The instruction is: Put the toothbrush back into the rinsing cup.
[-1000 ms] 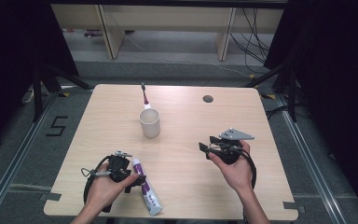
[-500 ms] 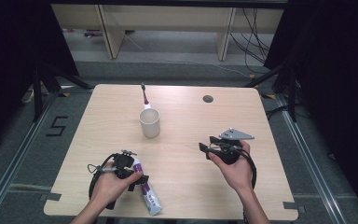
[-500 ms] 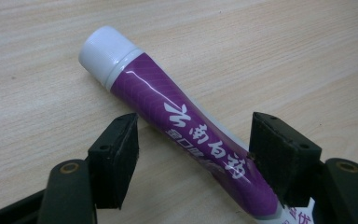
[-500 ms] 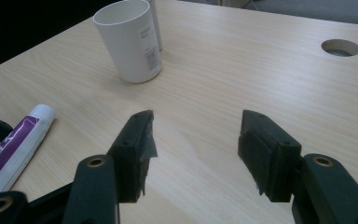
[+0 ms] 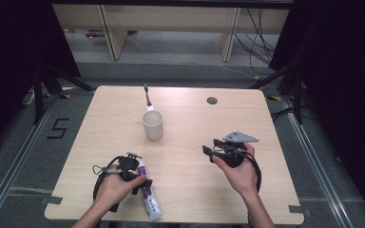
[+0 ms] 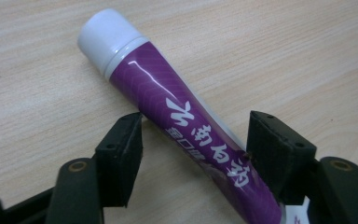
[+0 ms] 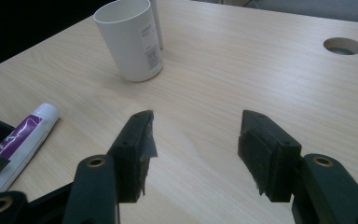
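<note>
Toothpaste tube [image 6: 186,135]: purple with a white cap, lying flat on the tabletop [image 5: 195,137], slanted across the gap between the left jaws. Flat like this, it can be pinched from both sides.
Cap end: pokes out past the jaw tips, so the grab lands on the soft middle, not the hard cap.
Left gripper [image 6: 193,140]: jaws spread, one on each side of the tube, and they have just been closing in. One jaw looks right at the tube's edge; the other has a small gap. No squeeze on it yet.
Why so low: I think the jaws sit down by the tabletop so they can get around the tube and lift it.
Right gripper [image 7: 193,135]: jaws spread wide with nothing between them, held well off to the side. It seems to be waiting its turn.
Cup [image 7: 133,39]: white, standing upright, far ahead of the right jaws and to their left. A likely place for the tube to go.
Toothbrush [image 5: 147,97]: behind the cup, well away from both jaws.
</note>
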Demonstrator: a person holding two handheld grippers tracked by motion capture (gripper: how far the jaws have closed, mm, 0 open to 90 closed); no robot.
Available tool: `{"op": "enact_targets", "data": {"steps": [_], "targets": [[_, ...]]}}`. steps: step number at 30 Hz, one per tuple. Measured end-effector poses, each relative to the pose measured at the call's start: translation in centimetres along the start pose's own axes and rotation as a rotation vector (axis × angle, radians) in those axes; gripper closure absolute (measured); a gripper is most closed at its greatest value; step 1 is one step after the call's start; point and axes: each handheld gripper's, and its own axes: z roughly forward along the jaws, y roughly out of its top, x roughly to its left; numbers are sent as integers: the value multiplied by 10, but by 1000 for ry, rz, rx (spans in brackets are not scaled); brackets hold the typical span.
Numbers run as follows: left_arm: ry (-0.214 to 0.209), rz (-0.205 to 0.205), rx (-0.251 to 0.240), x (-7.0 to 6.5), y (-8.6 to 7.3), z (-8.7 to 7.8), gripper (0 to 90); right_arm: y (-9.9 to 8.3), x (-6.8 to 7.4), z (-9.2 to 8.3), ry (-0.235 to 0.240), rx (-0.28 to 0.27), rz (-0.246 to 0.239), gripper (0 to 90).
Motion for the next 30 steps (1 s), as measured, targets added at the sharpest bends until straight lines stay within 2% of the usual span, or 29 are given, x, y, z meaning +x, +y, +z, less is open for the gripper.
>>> {"op": "enact_targets", "data": {"steps": [3,6,7,9,12,13,16,17,18,20,22,24,25,26,28,30], "targets": [[14,30,17,-2,1,2,422,0,0,0,1,-1,0,454],[28,77,39,-3,0,5,467,0,0,0,0,-1,0,454],[33,85,45,-3,0,5,479,0,-2,0,4,-6,-18,454],[42,149,53,-1,1,5,493,0,-3,1,9,-10,-27,454],[39,157,47,-1,-1,6,502,0,-3,1,10,-10,-26,454],[41,171,58,-2,-1,4,505,0,-3,1,10,-11,-26,454],[44,195,51,-4,-2,5,522,0,-2,1,5,-6,-24,454],[36,211,66,-3,-2,4,529,0,-2,1,5,-6,-25,454],[37,207,56,-4,-2,5,535,0,-2,1,5,-6,-25,454],[34,234,69,-5,-2,5,544,0,-3,1,5,-6,-27,454],[37,239,64,-5,-2,6,548,0,-3,1,5,-7,-28,454],[40,278,90,-6,-1,4,549,0,-2,1,5,-2,-15,454],[45,275,89,-7,-1,5,545,0,-2,1,5,-2,-14,454],[41,286,111,-7,0,3,538,0,-2,1,6,-6,-24,454],[34,278,110,-8,0,4,521,0,-3,1,6,-6,-24,454],[45,292,127,-9,1,2,508,0,-3,1,15,-2,-18,454]]}}
